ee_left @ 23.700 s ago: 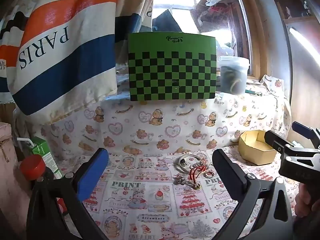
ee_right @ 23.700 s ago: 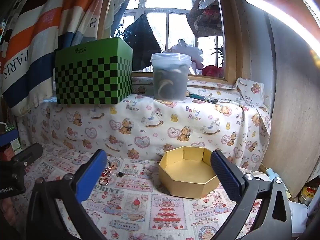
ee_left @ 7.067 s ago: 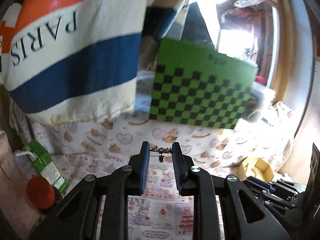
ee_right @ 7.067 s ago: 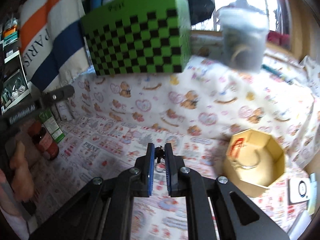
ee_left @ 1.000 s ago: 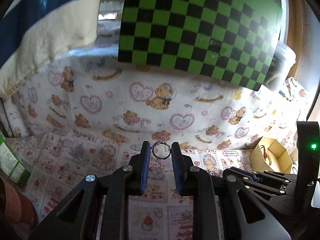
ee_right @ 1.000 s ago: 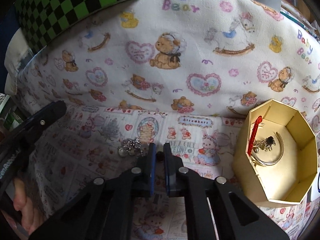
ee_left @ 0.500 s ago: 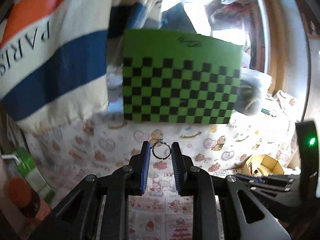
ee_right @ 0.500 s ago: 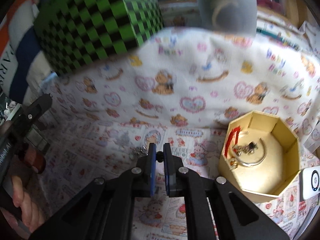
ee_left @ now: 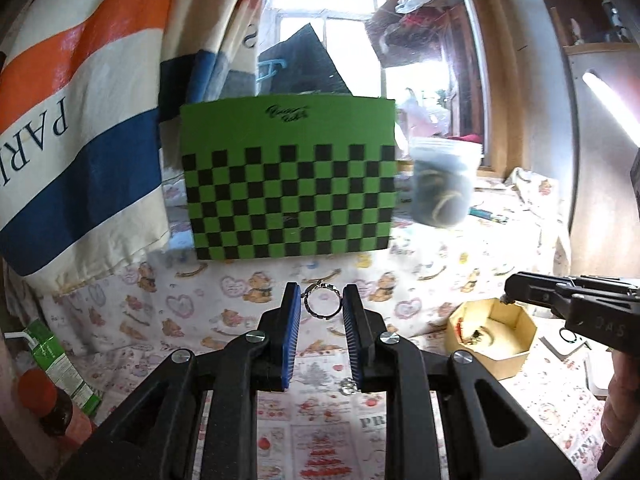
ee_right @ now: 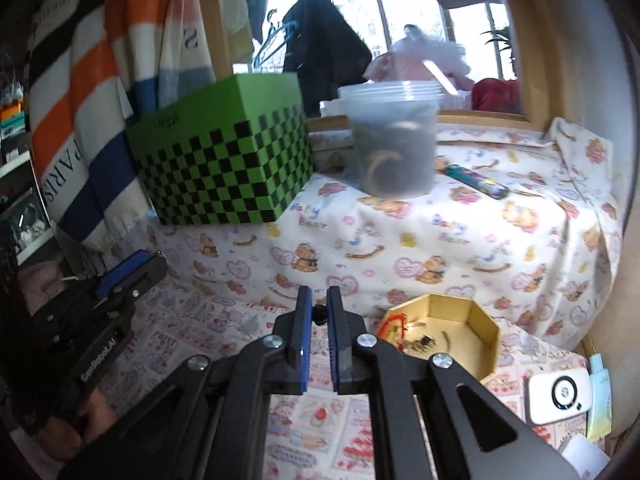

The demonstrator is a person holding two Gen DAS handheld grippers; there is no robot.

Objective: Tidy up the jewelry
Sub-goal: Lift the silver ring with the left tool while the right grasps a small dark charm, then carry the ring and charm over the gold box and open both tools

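Observation:
My left gripper (ee_left: 321,304) is shut on a small silver ring (ee_left: 322,303) and holds it up above the table. My right gripper (ee_right: 319,310) is shut on a small dark jewelry piece (ee_right: 319,316), too small to tell more. The gold octagonal box (ee_right: 460,334) sits just right of the right gripper and holds a red cord, a bangle and small pieces. The box also shows in the left wrist view (ee_left: 504,354), with the right gripper's tip (ee_left: 510,293) above its rim. A small silver piece (ee_left: 347,386) lies on the cloth under the left gripper.
A green checkered box (ee_left: 288,184) and a lidded plastic tub (ee_right: 394,140) stand on the raised ledge behind. A carton (ee_left: 60,364) and a red-capped bottle (ee_left: 44,400) stand at the left. A white device (ee_right: 560,394) lies right of the gold box.
Both grippers have lifted and tilted up, still shut on their pieces. The right gripper's tip now hangs over the gold box's rim in the left wrist view.

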